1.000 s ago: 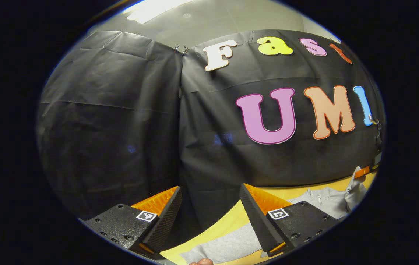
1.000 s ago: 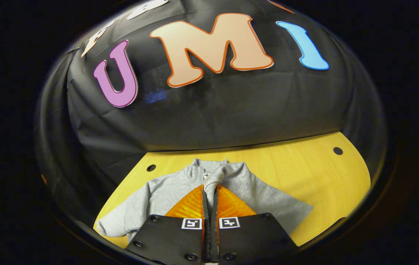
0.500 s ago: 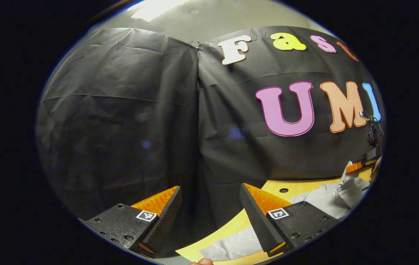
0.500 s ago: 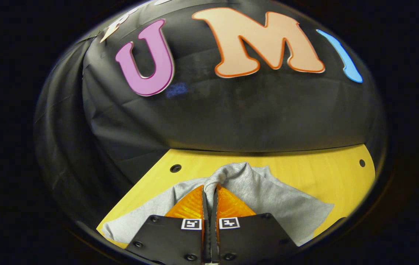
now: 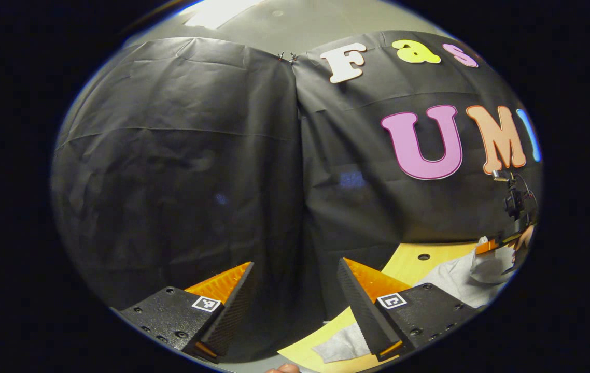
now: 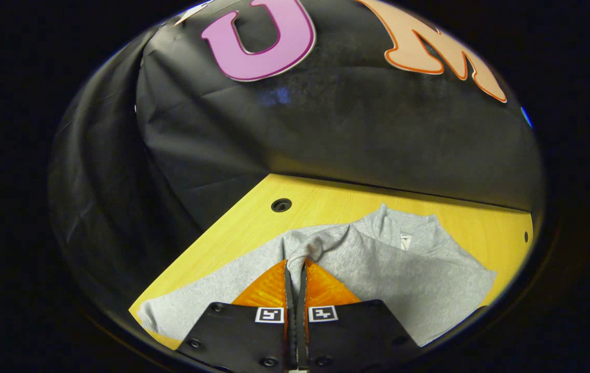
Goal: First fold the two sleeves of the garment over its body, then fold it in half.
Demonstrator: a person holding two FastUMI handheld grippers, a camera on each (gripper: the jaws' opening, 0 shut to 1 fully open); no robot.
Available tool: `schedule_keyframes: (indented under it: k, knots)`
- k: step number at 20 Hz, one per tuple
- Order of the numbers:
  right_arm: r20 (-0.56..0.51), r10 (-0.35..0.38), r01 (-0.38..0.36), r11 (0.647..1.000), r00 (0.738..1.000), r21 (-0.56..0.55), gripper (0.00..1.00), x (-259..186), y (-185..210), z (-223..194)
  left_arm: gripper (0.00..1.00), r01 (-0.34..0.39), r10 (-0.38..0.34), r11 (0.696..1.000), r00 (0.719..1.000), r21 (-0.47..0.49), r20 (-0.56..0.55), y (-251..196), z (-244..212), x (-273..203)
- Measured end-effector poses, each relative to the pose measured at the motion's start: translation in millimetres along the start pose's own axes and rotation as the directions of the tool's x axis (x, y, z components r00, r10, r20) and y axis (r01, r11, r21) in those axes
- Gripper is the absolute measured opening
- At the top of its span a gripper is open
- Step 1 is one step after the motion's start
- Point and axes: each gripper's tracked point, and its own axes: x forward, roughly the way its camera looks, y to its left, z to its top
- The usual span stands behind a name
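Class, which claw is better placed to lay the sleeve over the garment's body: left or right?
Right. The right claw is shut on the sleeve above the garment; the left claw is open, off to the side.

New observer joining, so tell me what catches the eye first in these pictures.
The grey garment on the yellow table, in the right gripper view. The right gripper has its jaws shut on a bunched sleeve, held over the body. In the left gripper view, the left gripper is open, off the table's corner.
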Motion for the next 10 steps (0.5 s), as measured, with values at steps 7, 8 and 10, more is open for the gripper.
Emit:
schedule_keyframes:
  k: [7, 8, 10]
  knots:
    - [-0.034, -0.002, 0.003, 1.000, 0.999, 0.007, 0.14, 32, 17, -10, 0.93, 0.024, -0.023, 0.999, 0.999, 0.022, -0.037, 7, -24, 6]
    - [-0.013, 0.015, -0.015, 1.000, 1.000, 0.014, 0.35, 25, 24, -5, 0.93, 0.032, -0.031, 0.999, 0.999, 0.021, -0.042, 5, -27, 9]
    - [0.023, 0.023, -0.023, 1.000, 0.999, -0.001, 0.78, 12, 27, 6, 0.93, 0.052, -0.051, 0.999, 0.997, 0.013, -0.061, 1, -36, 12]
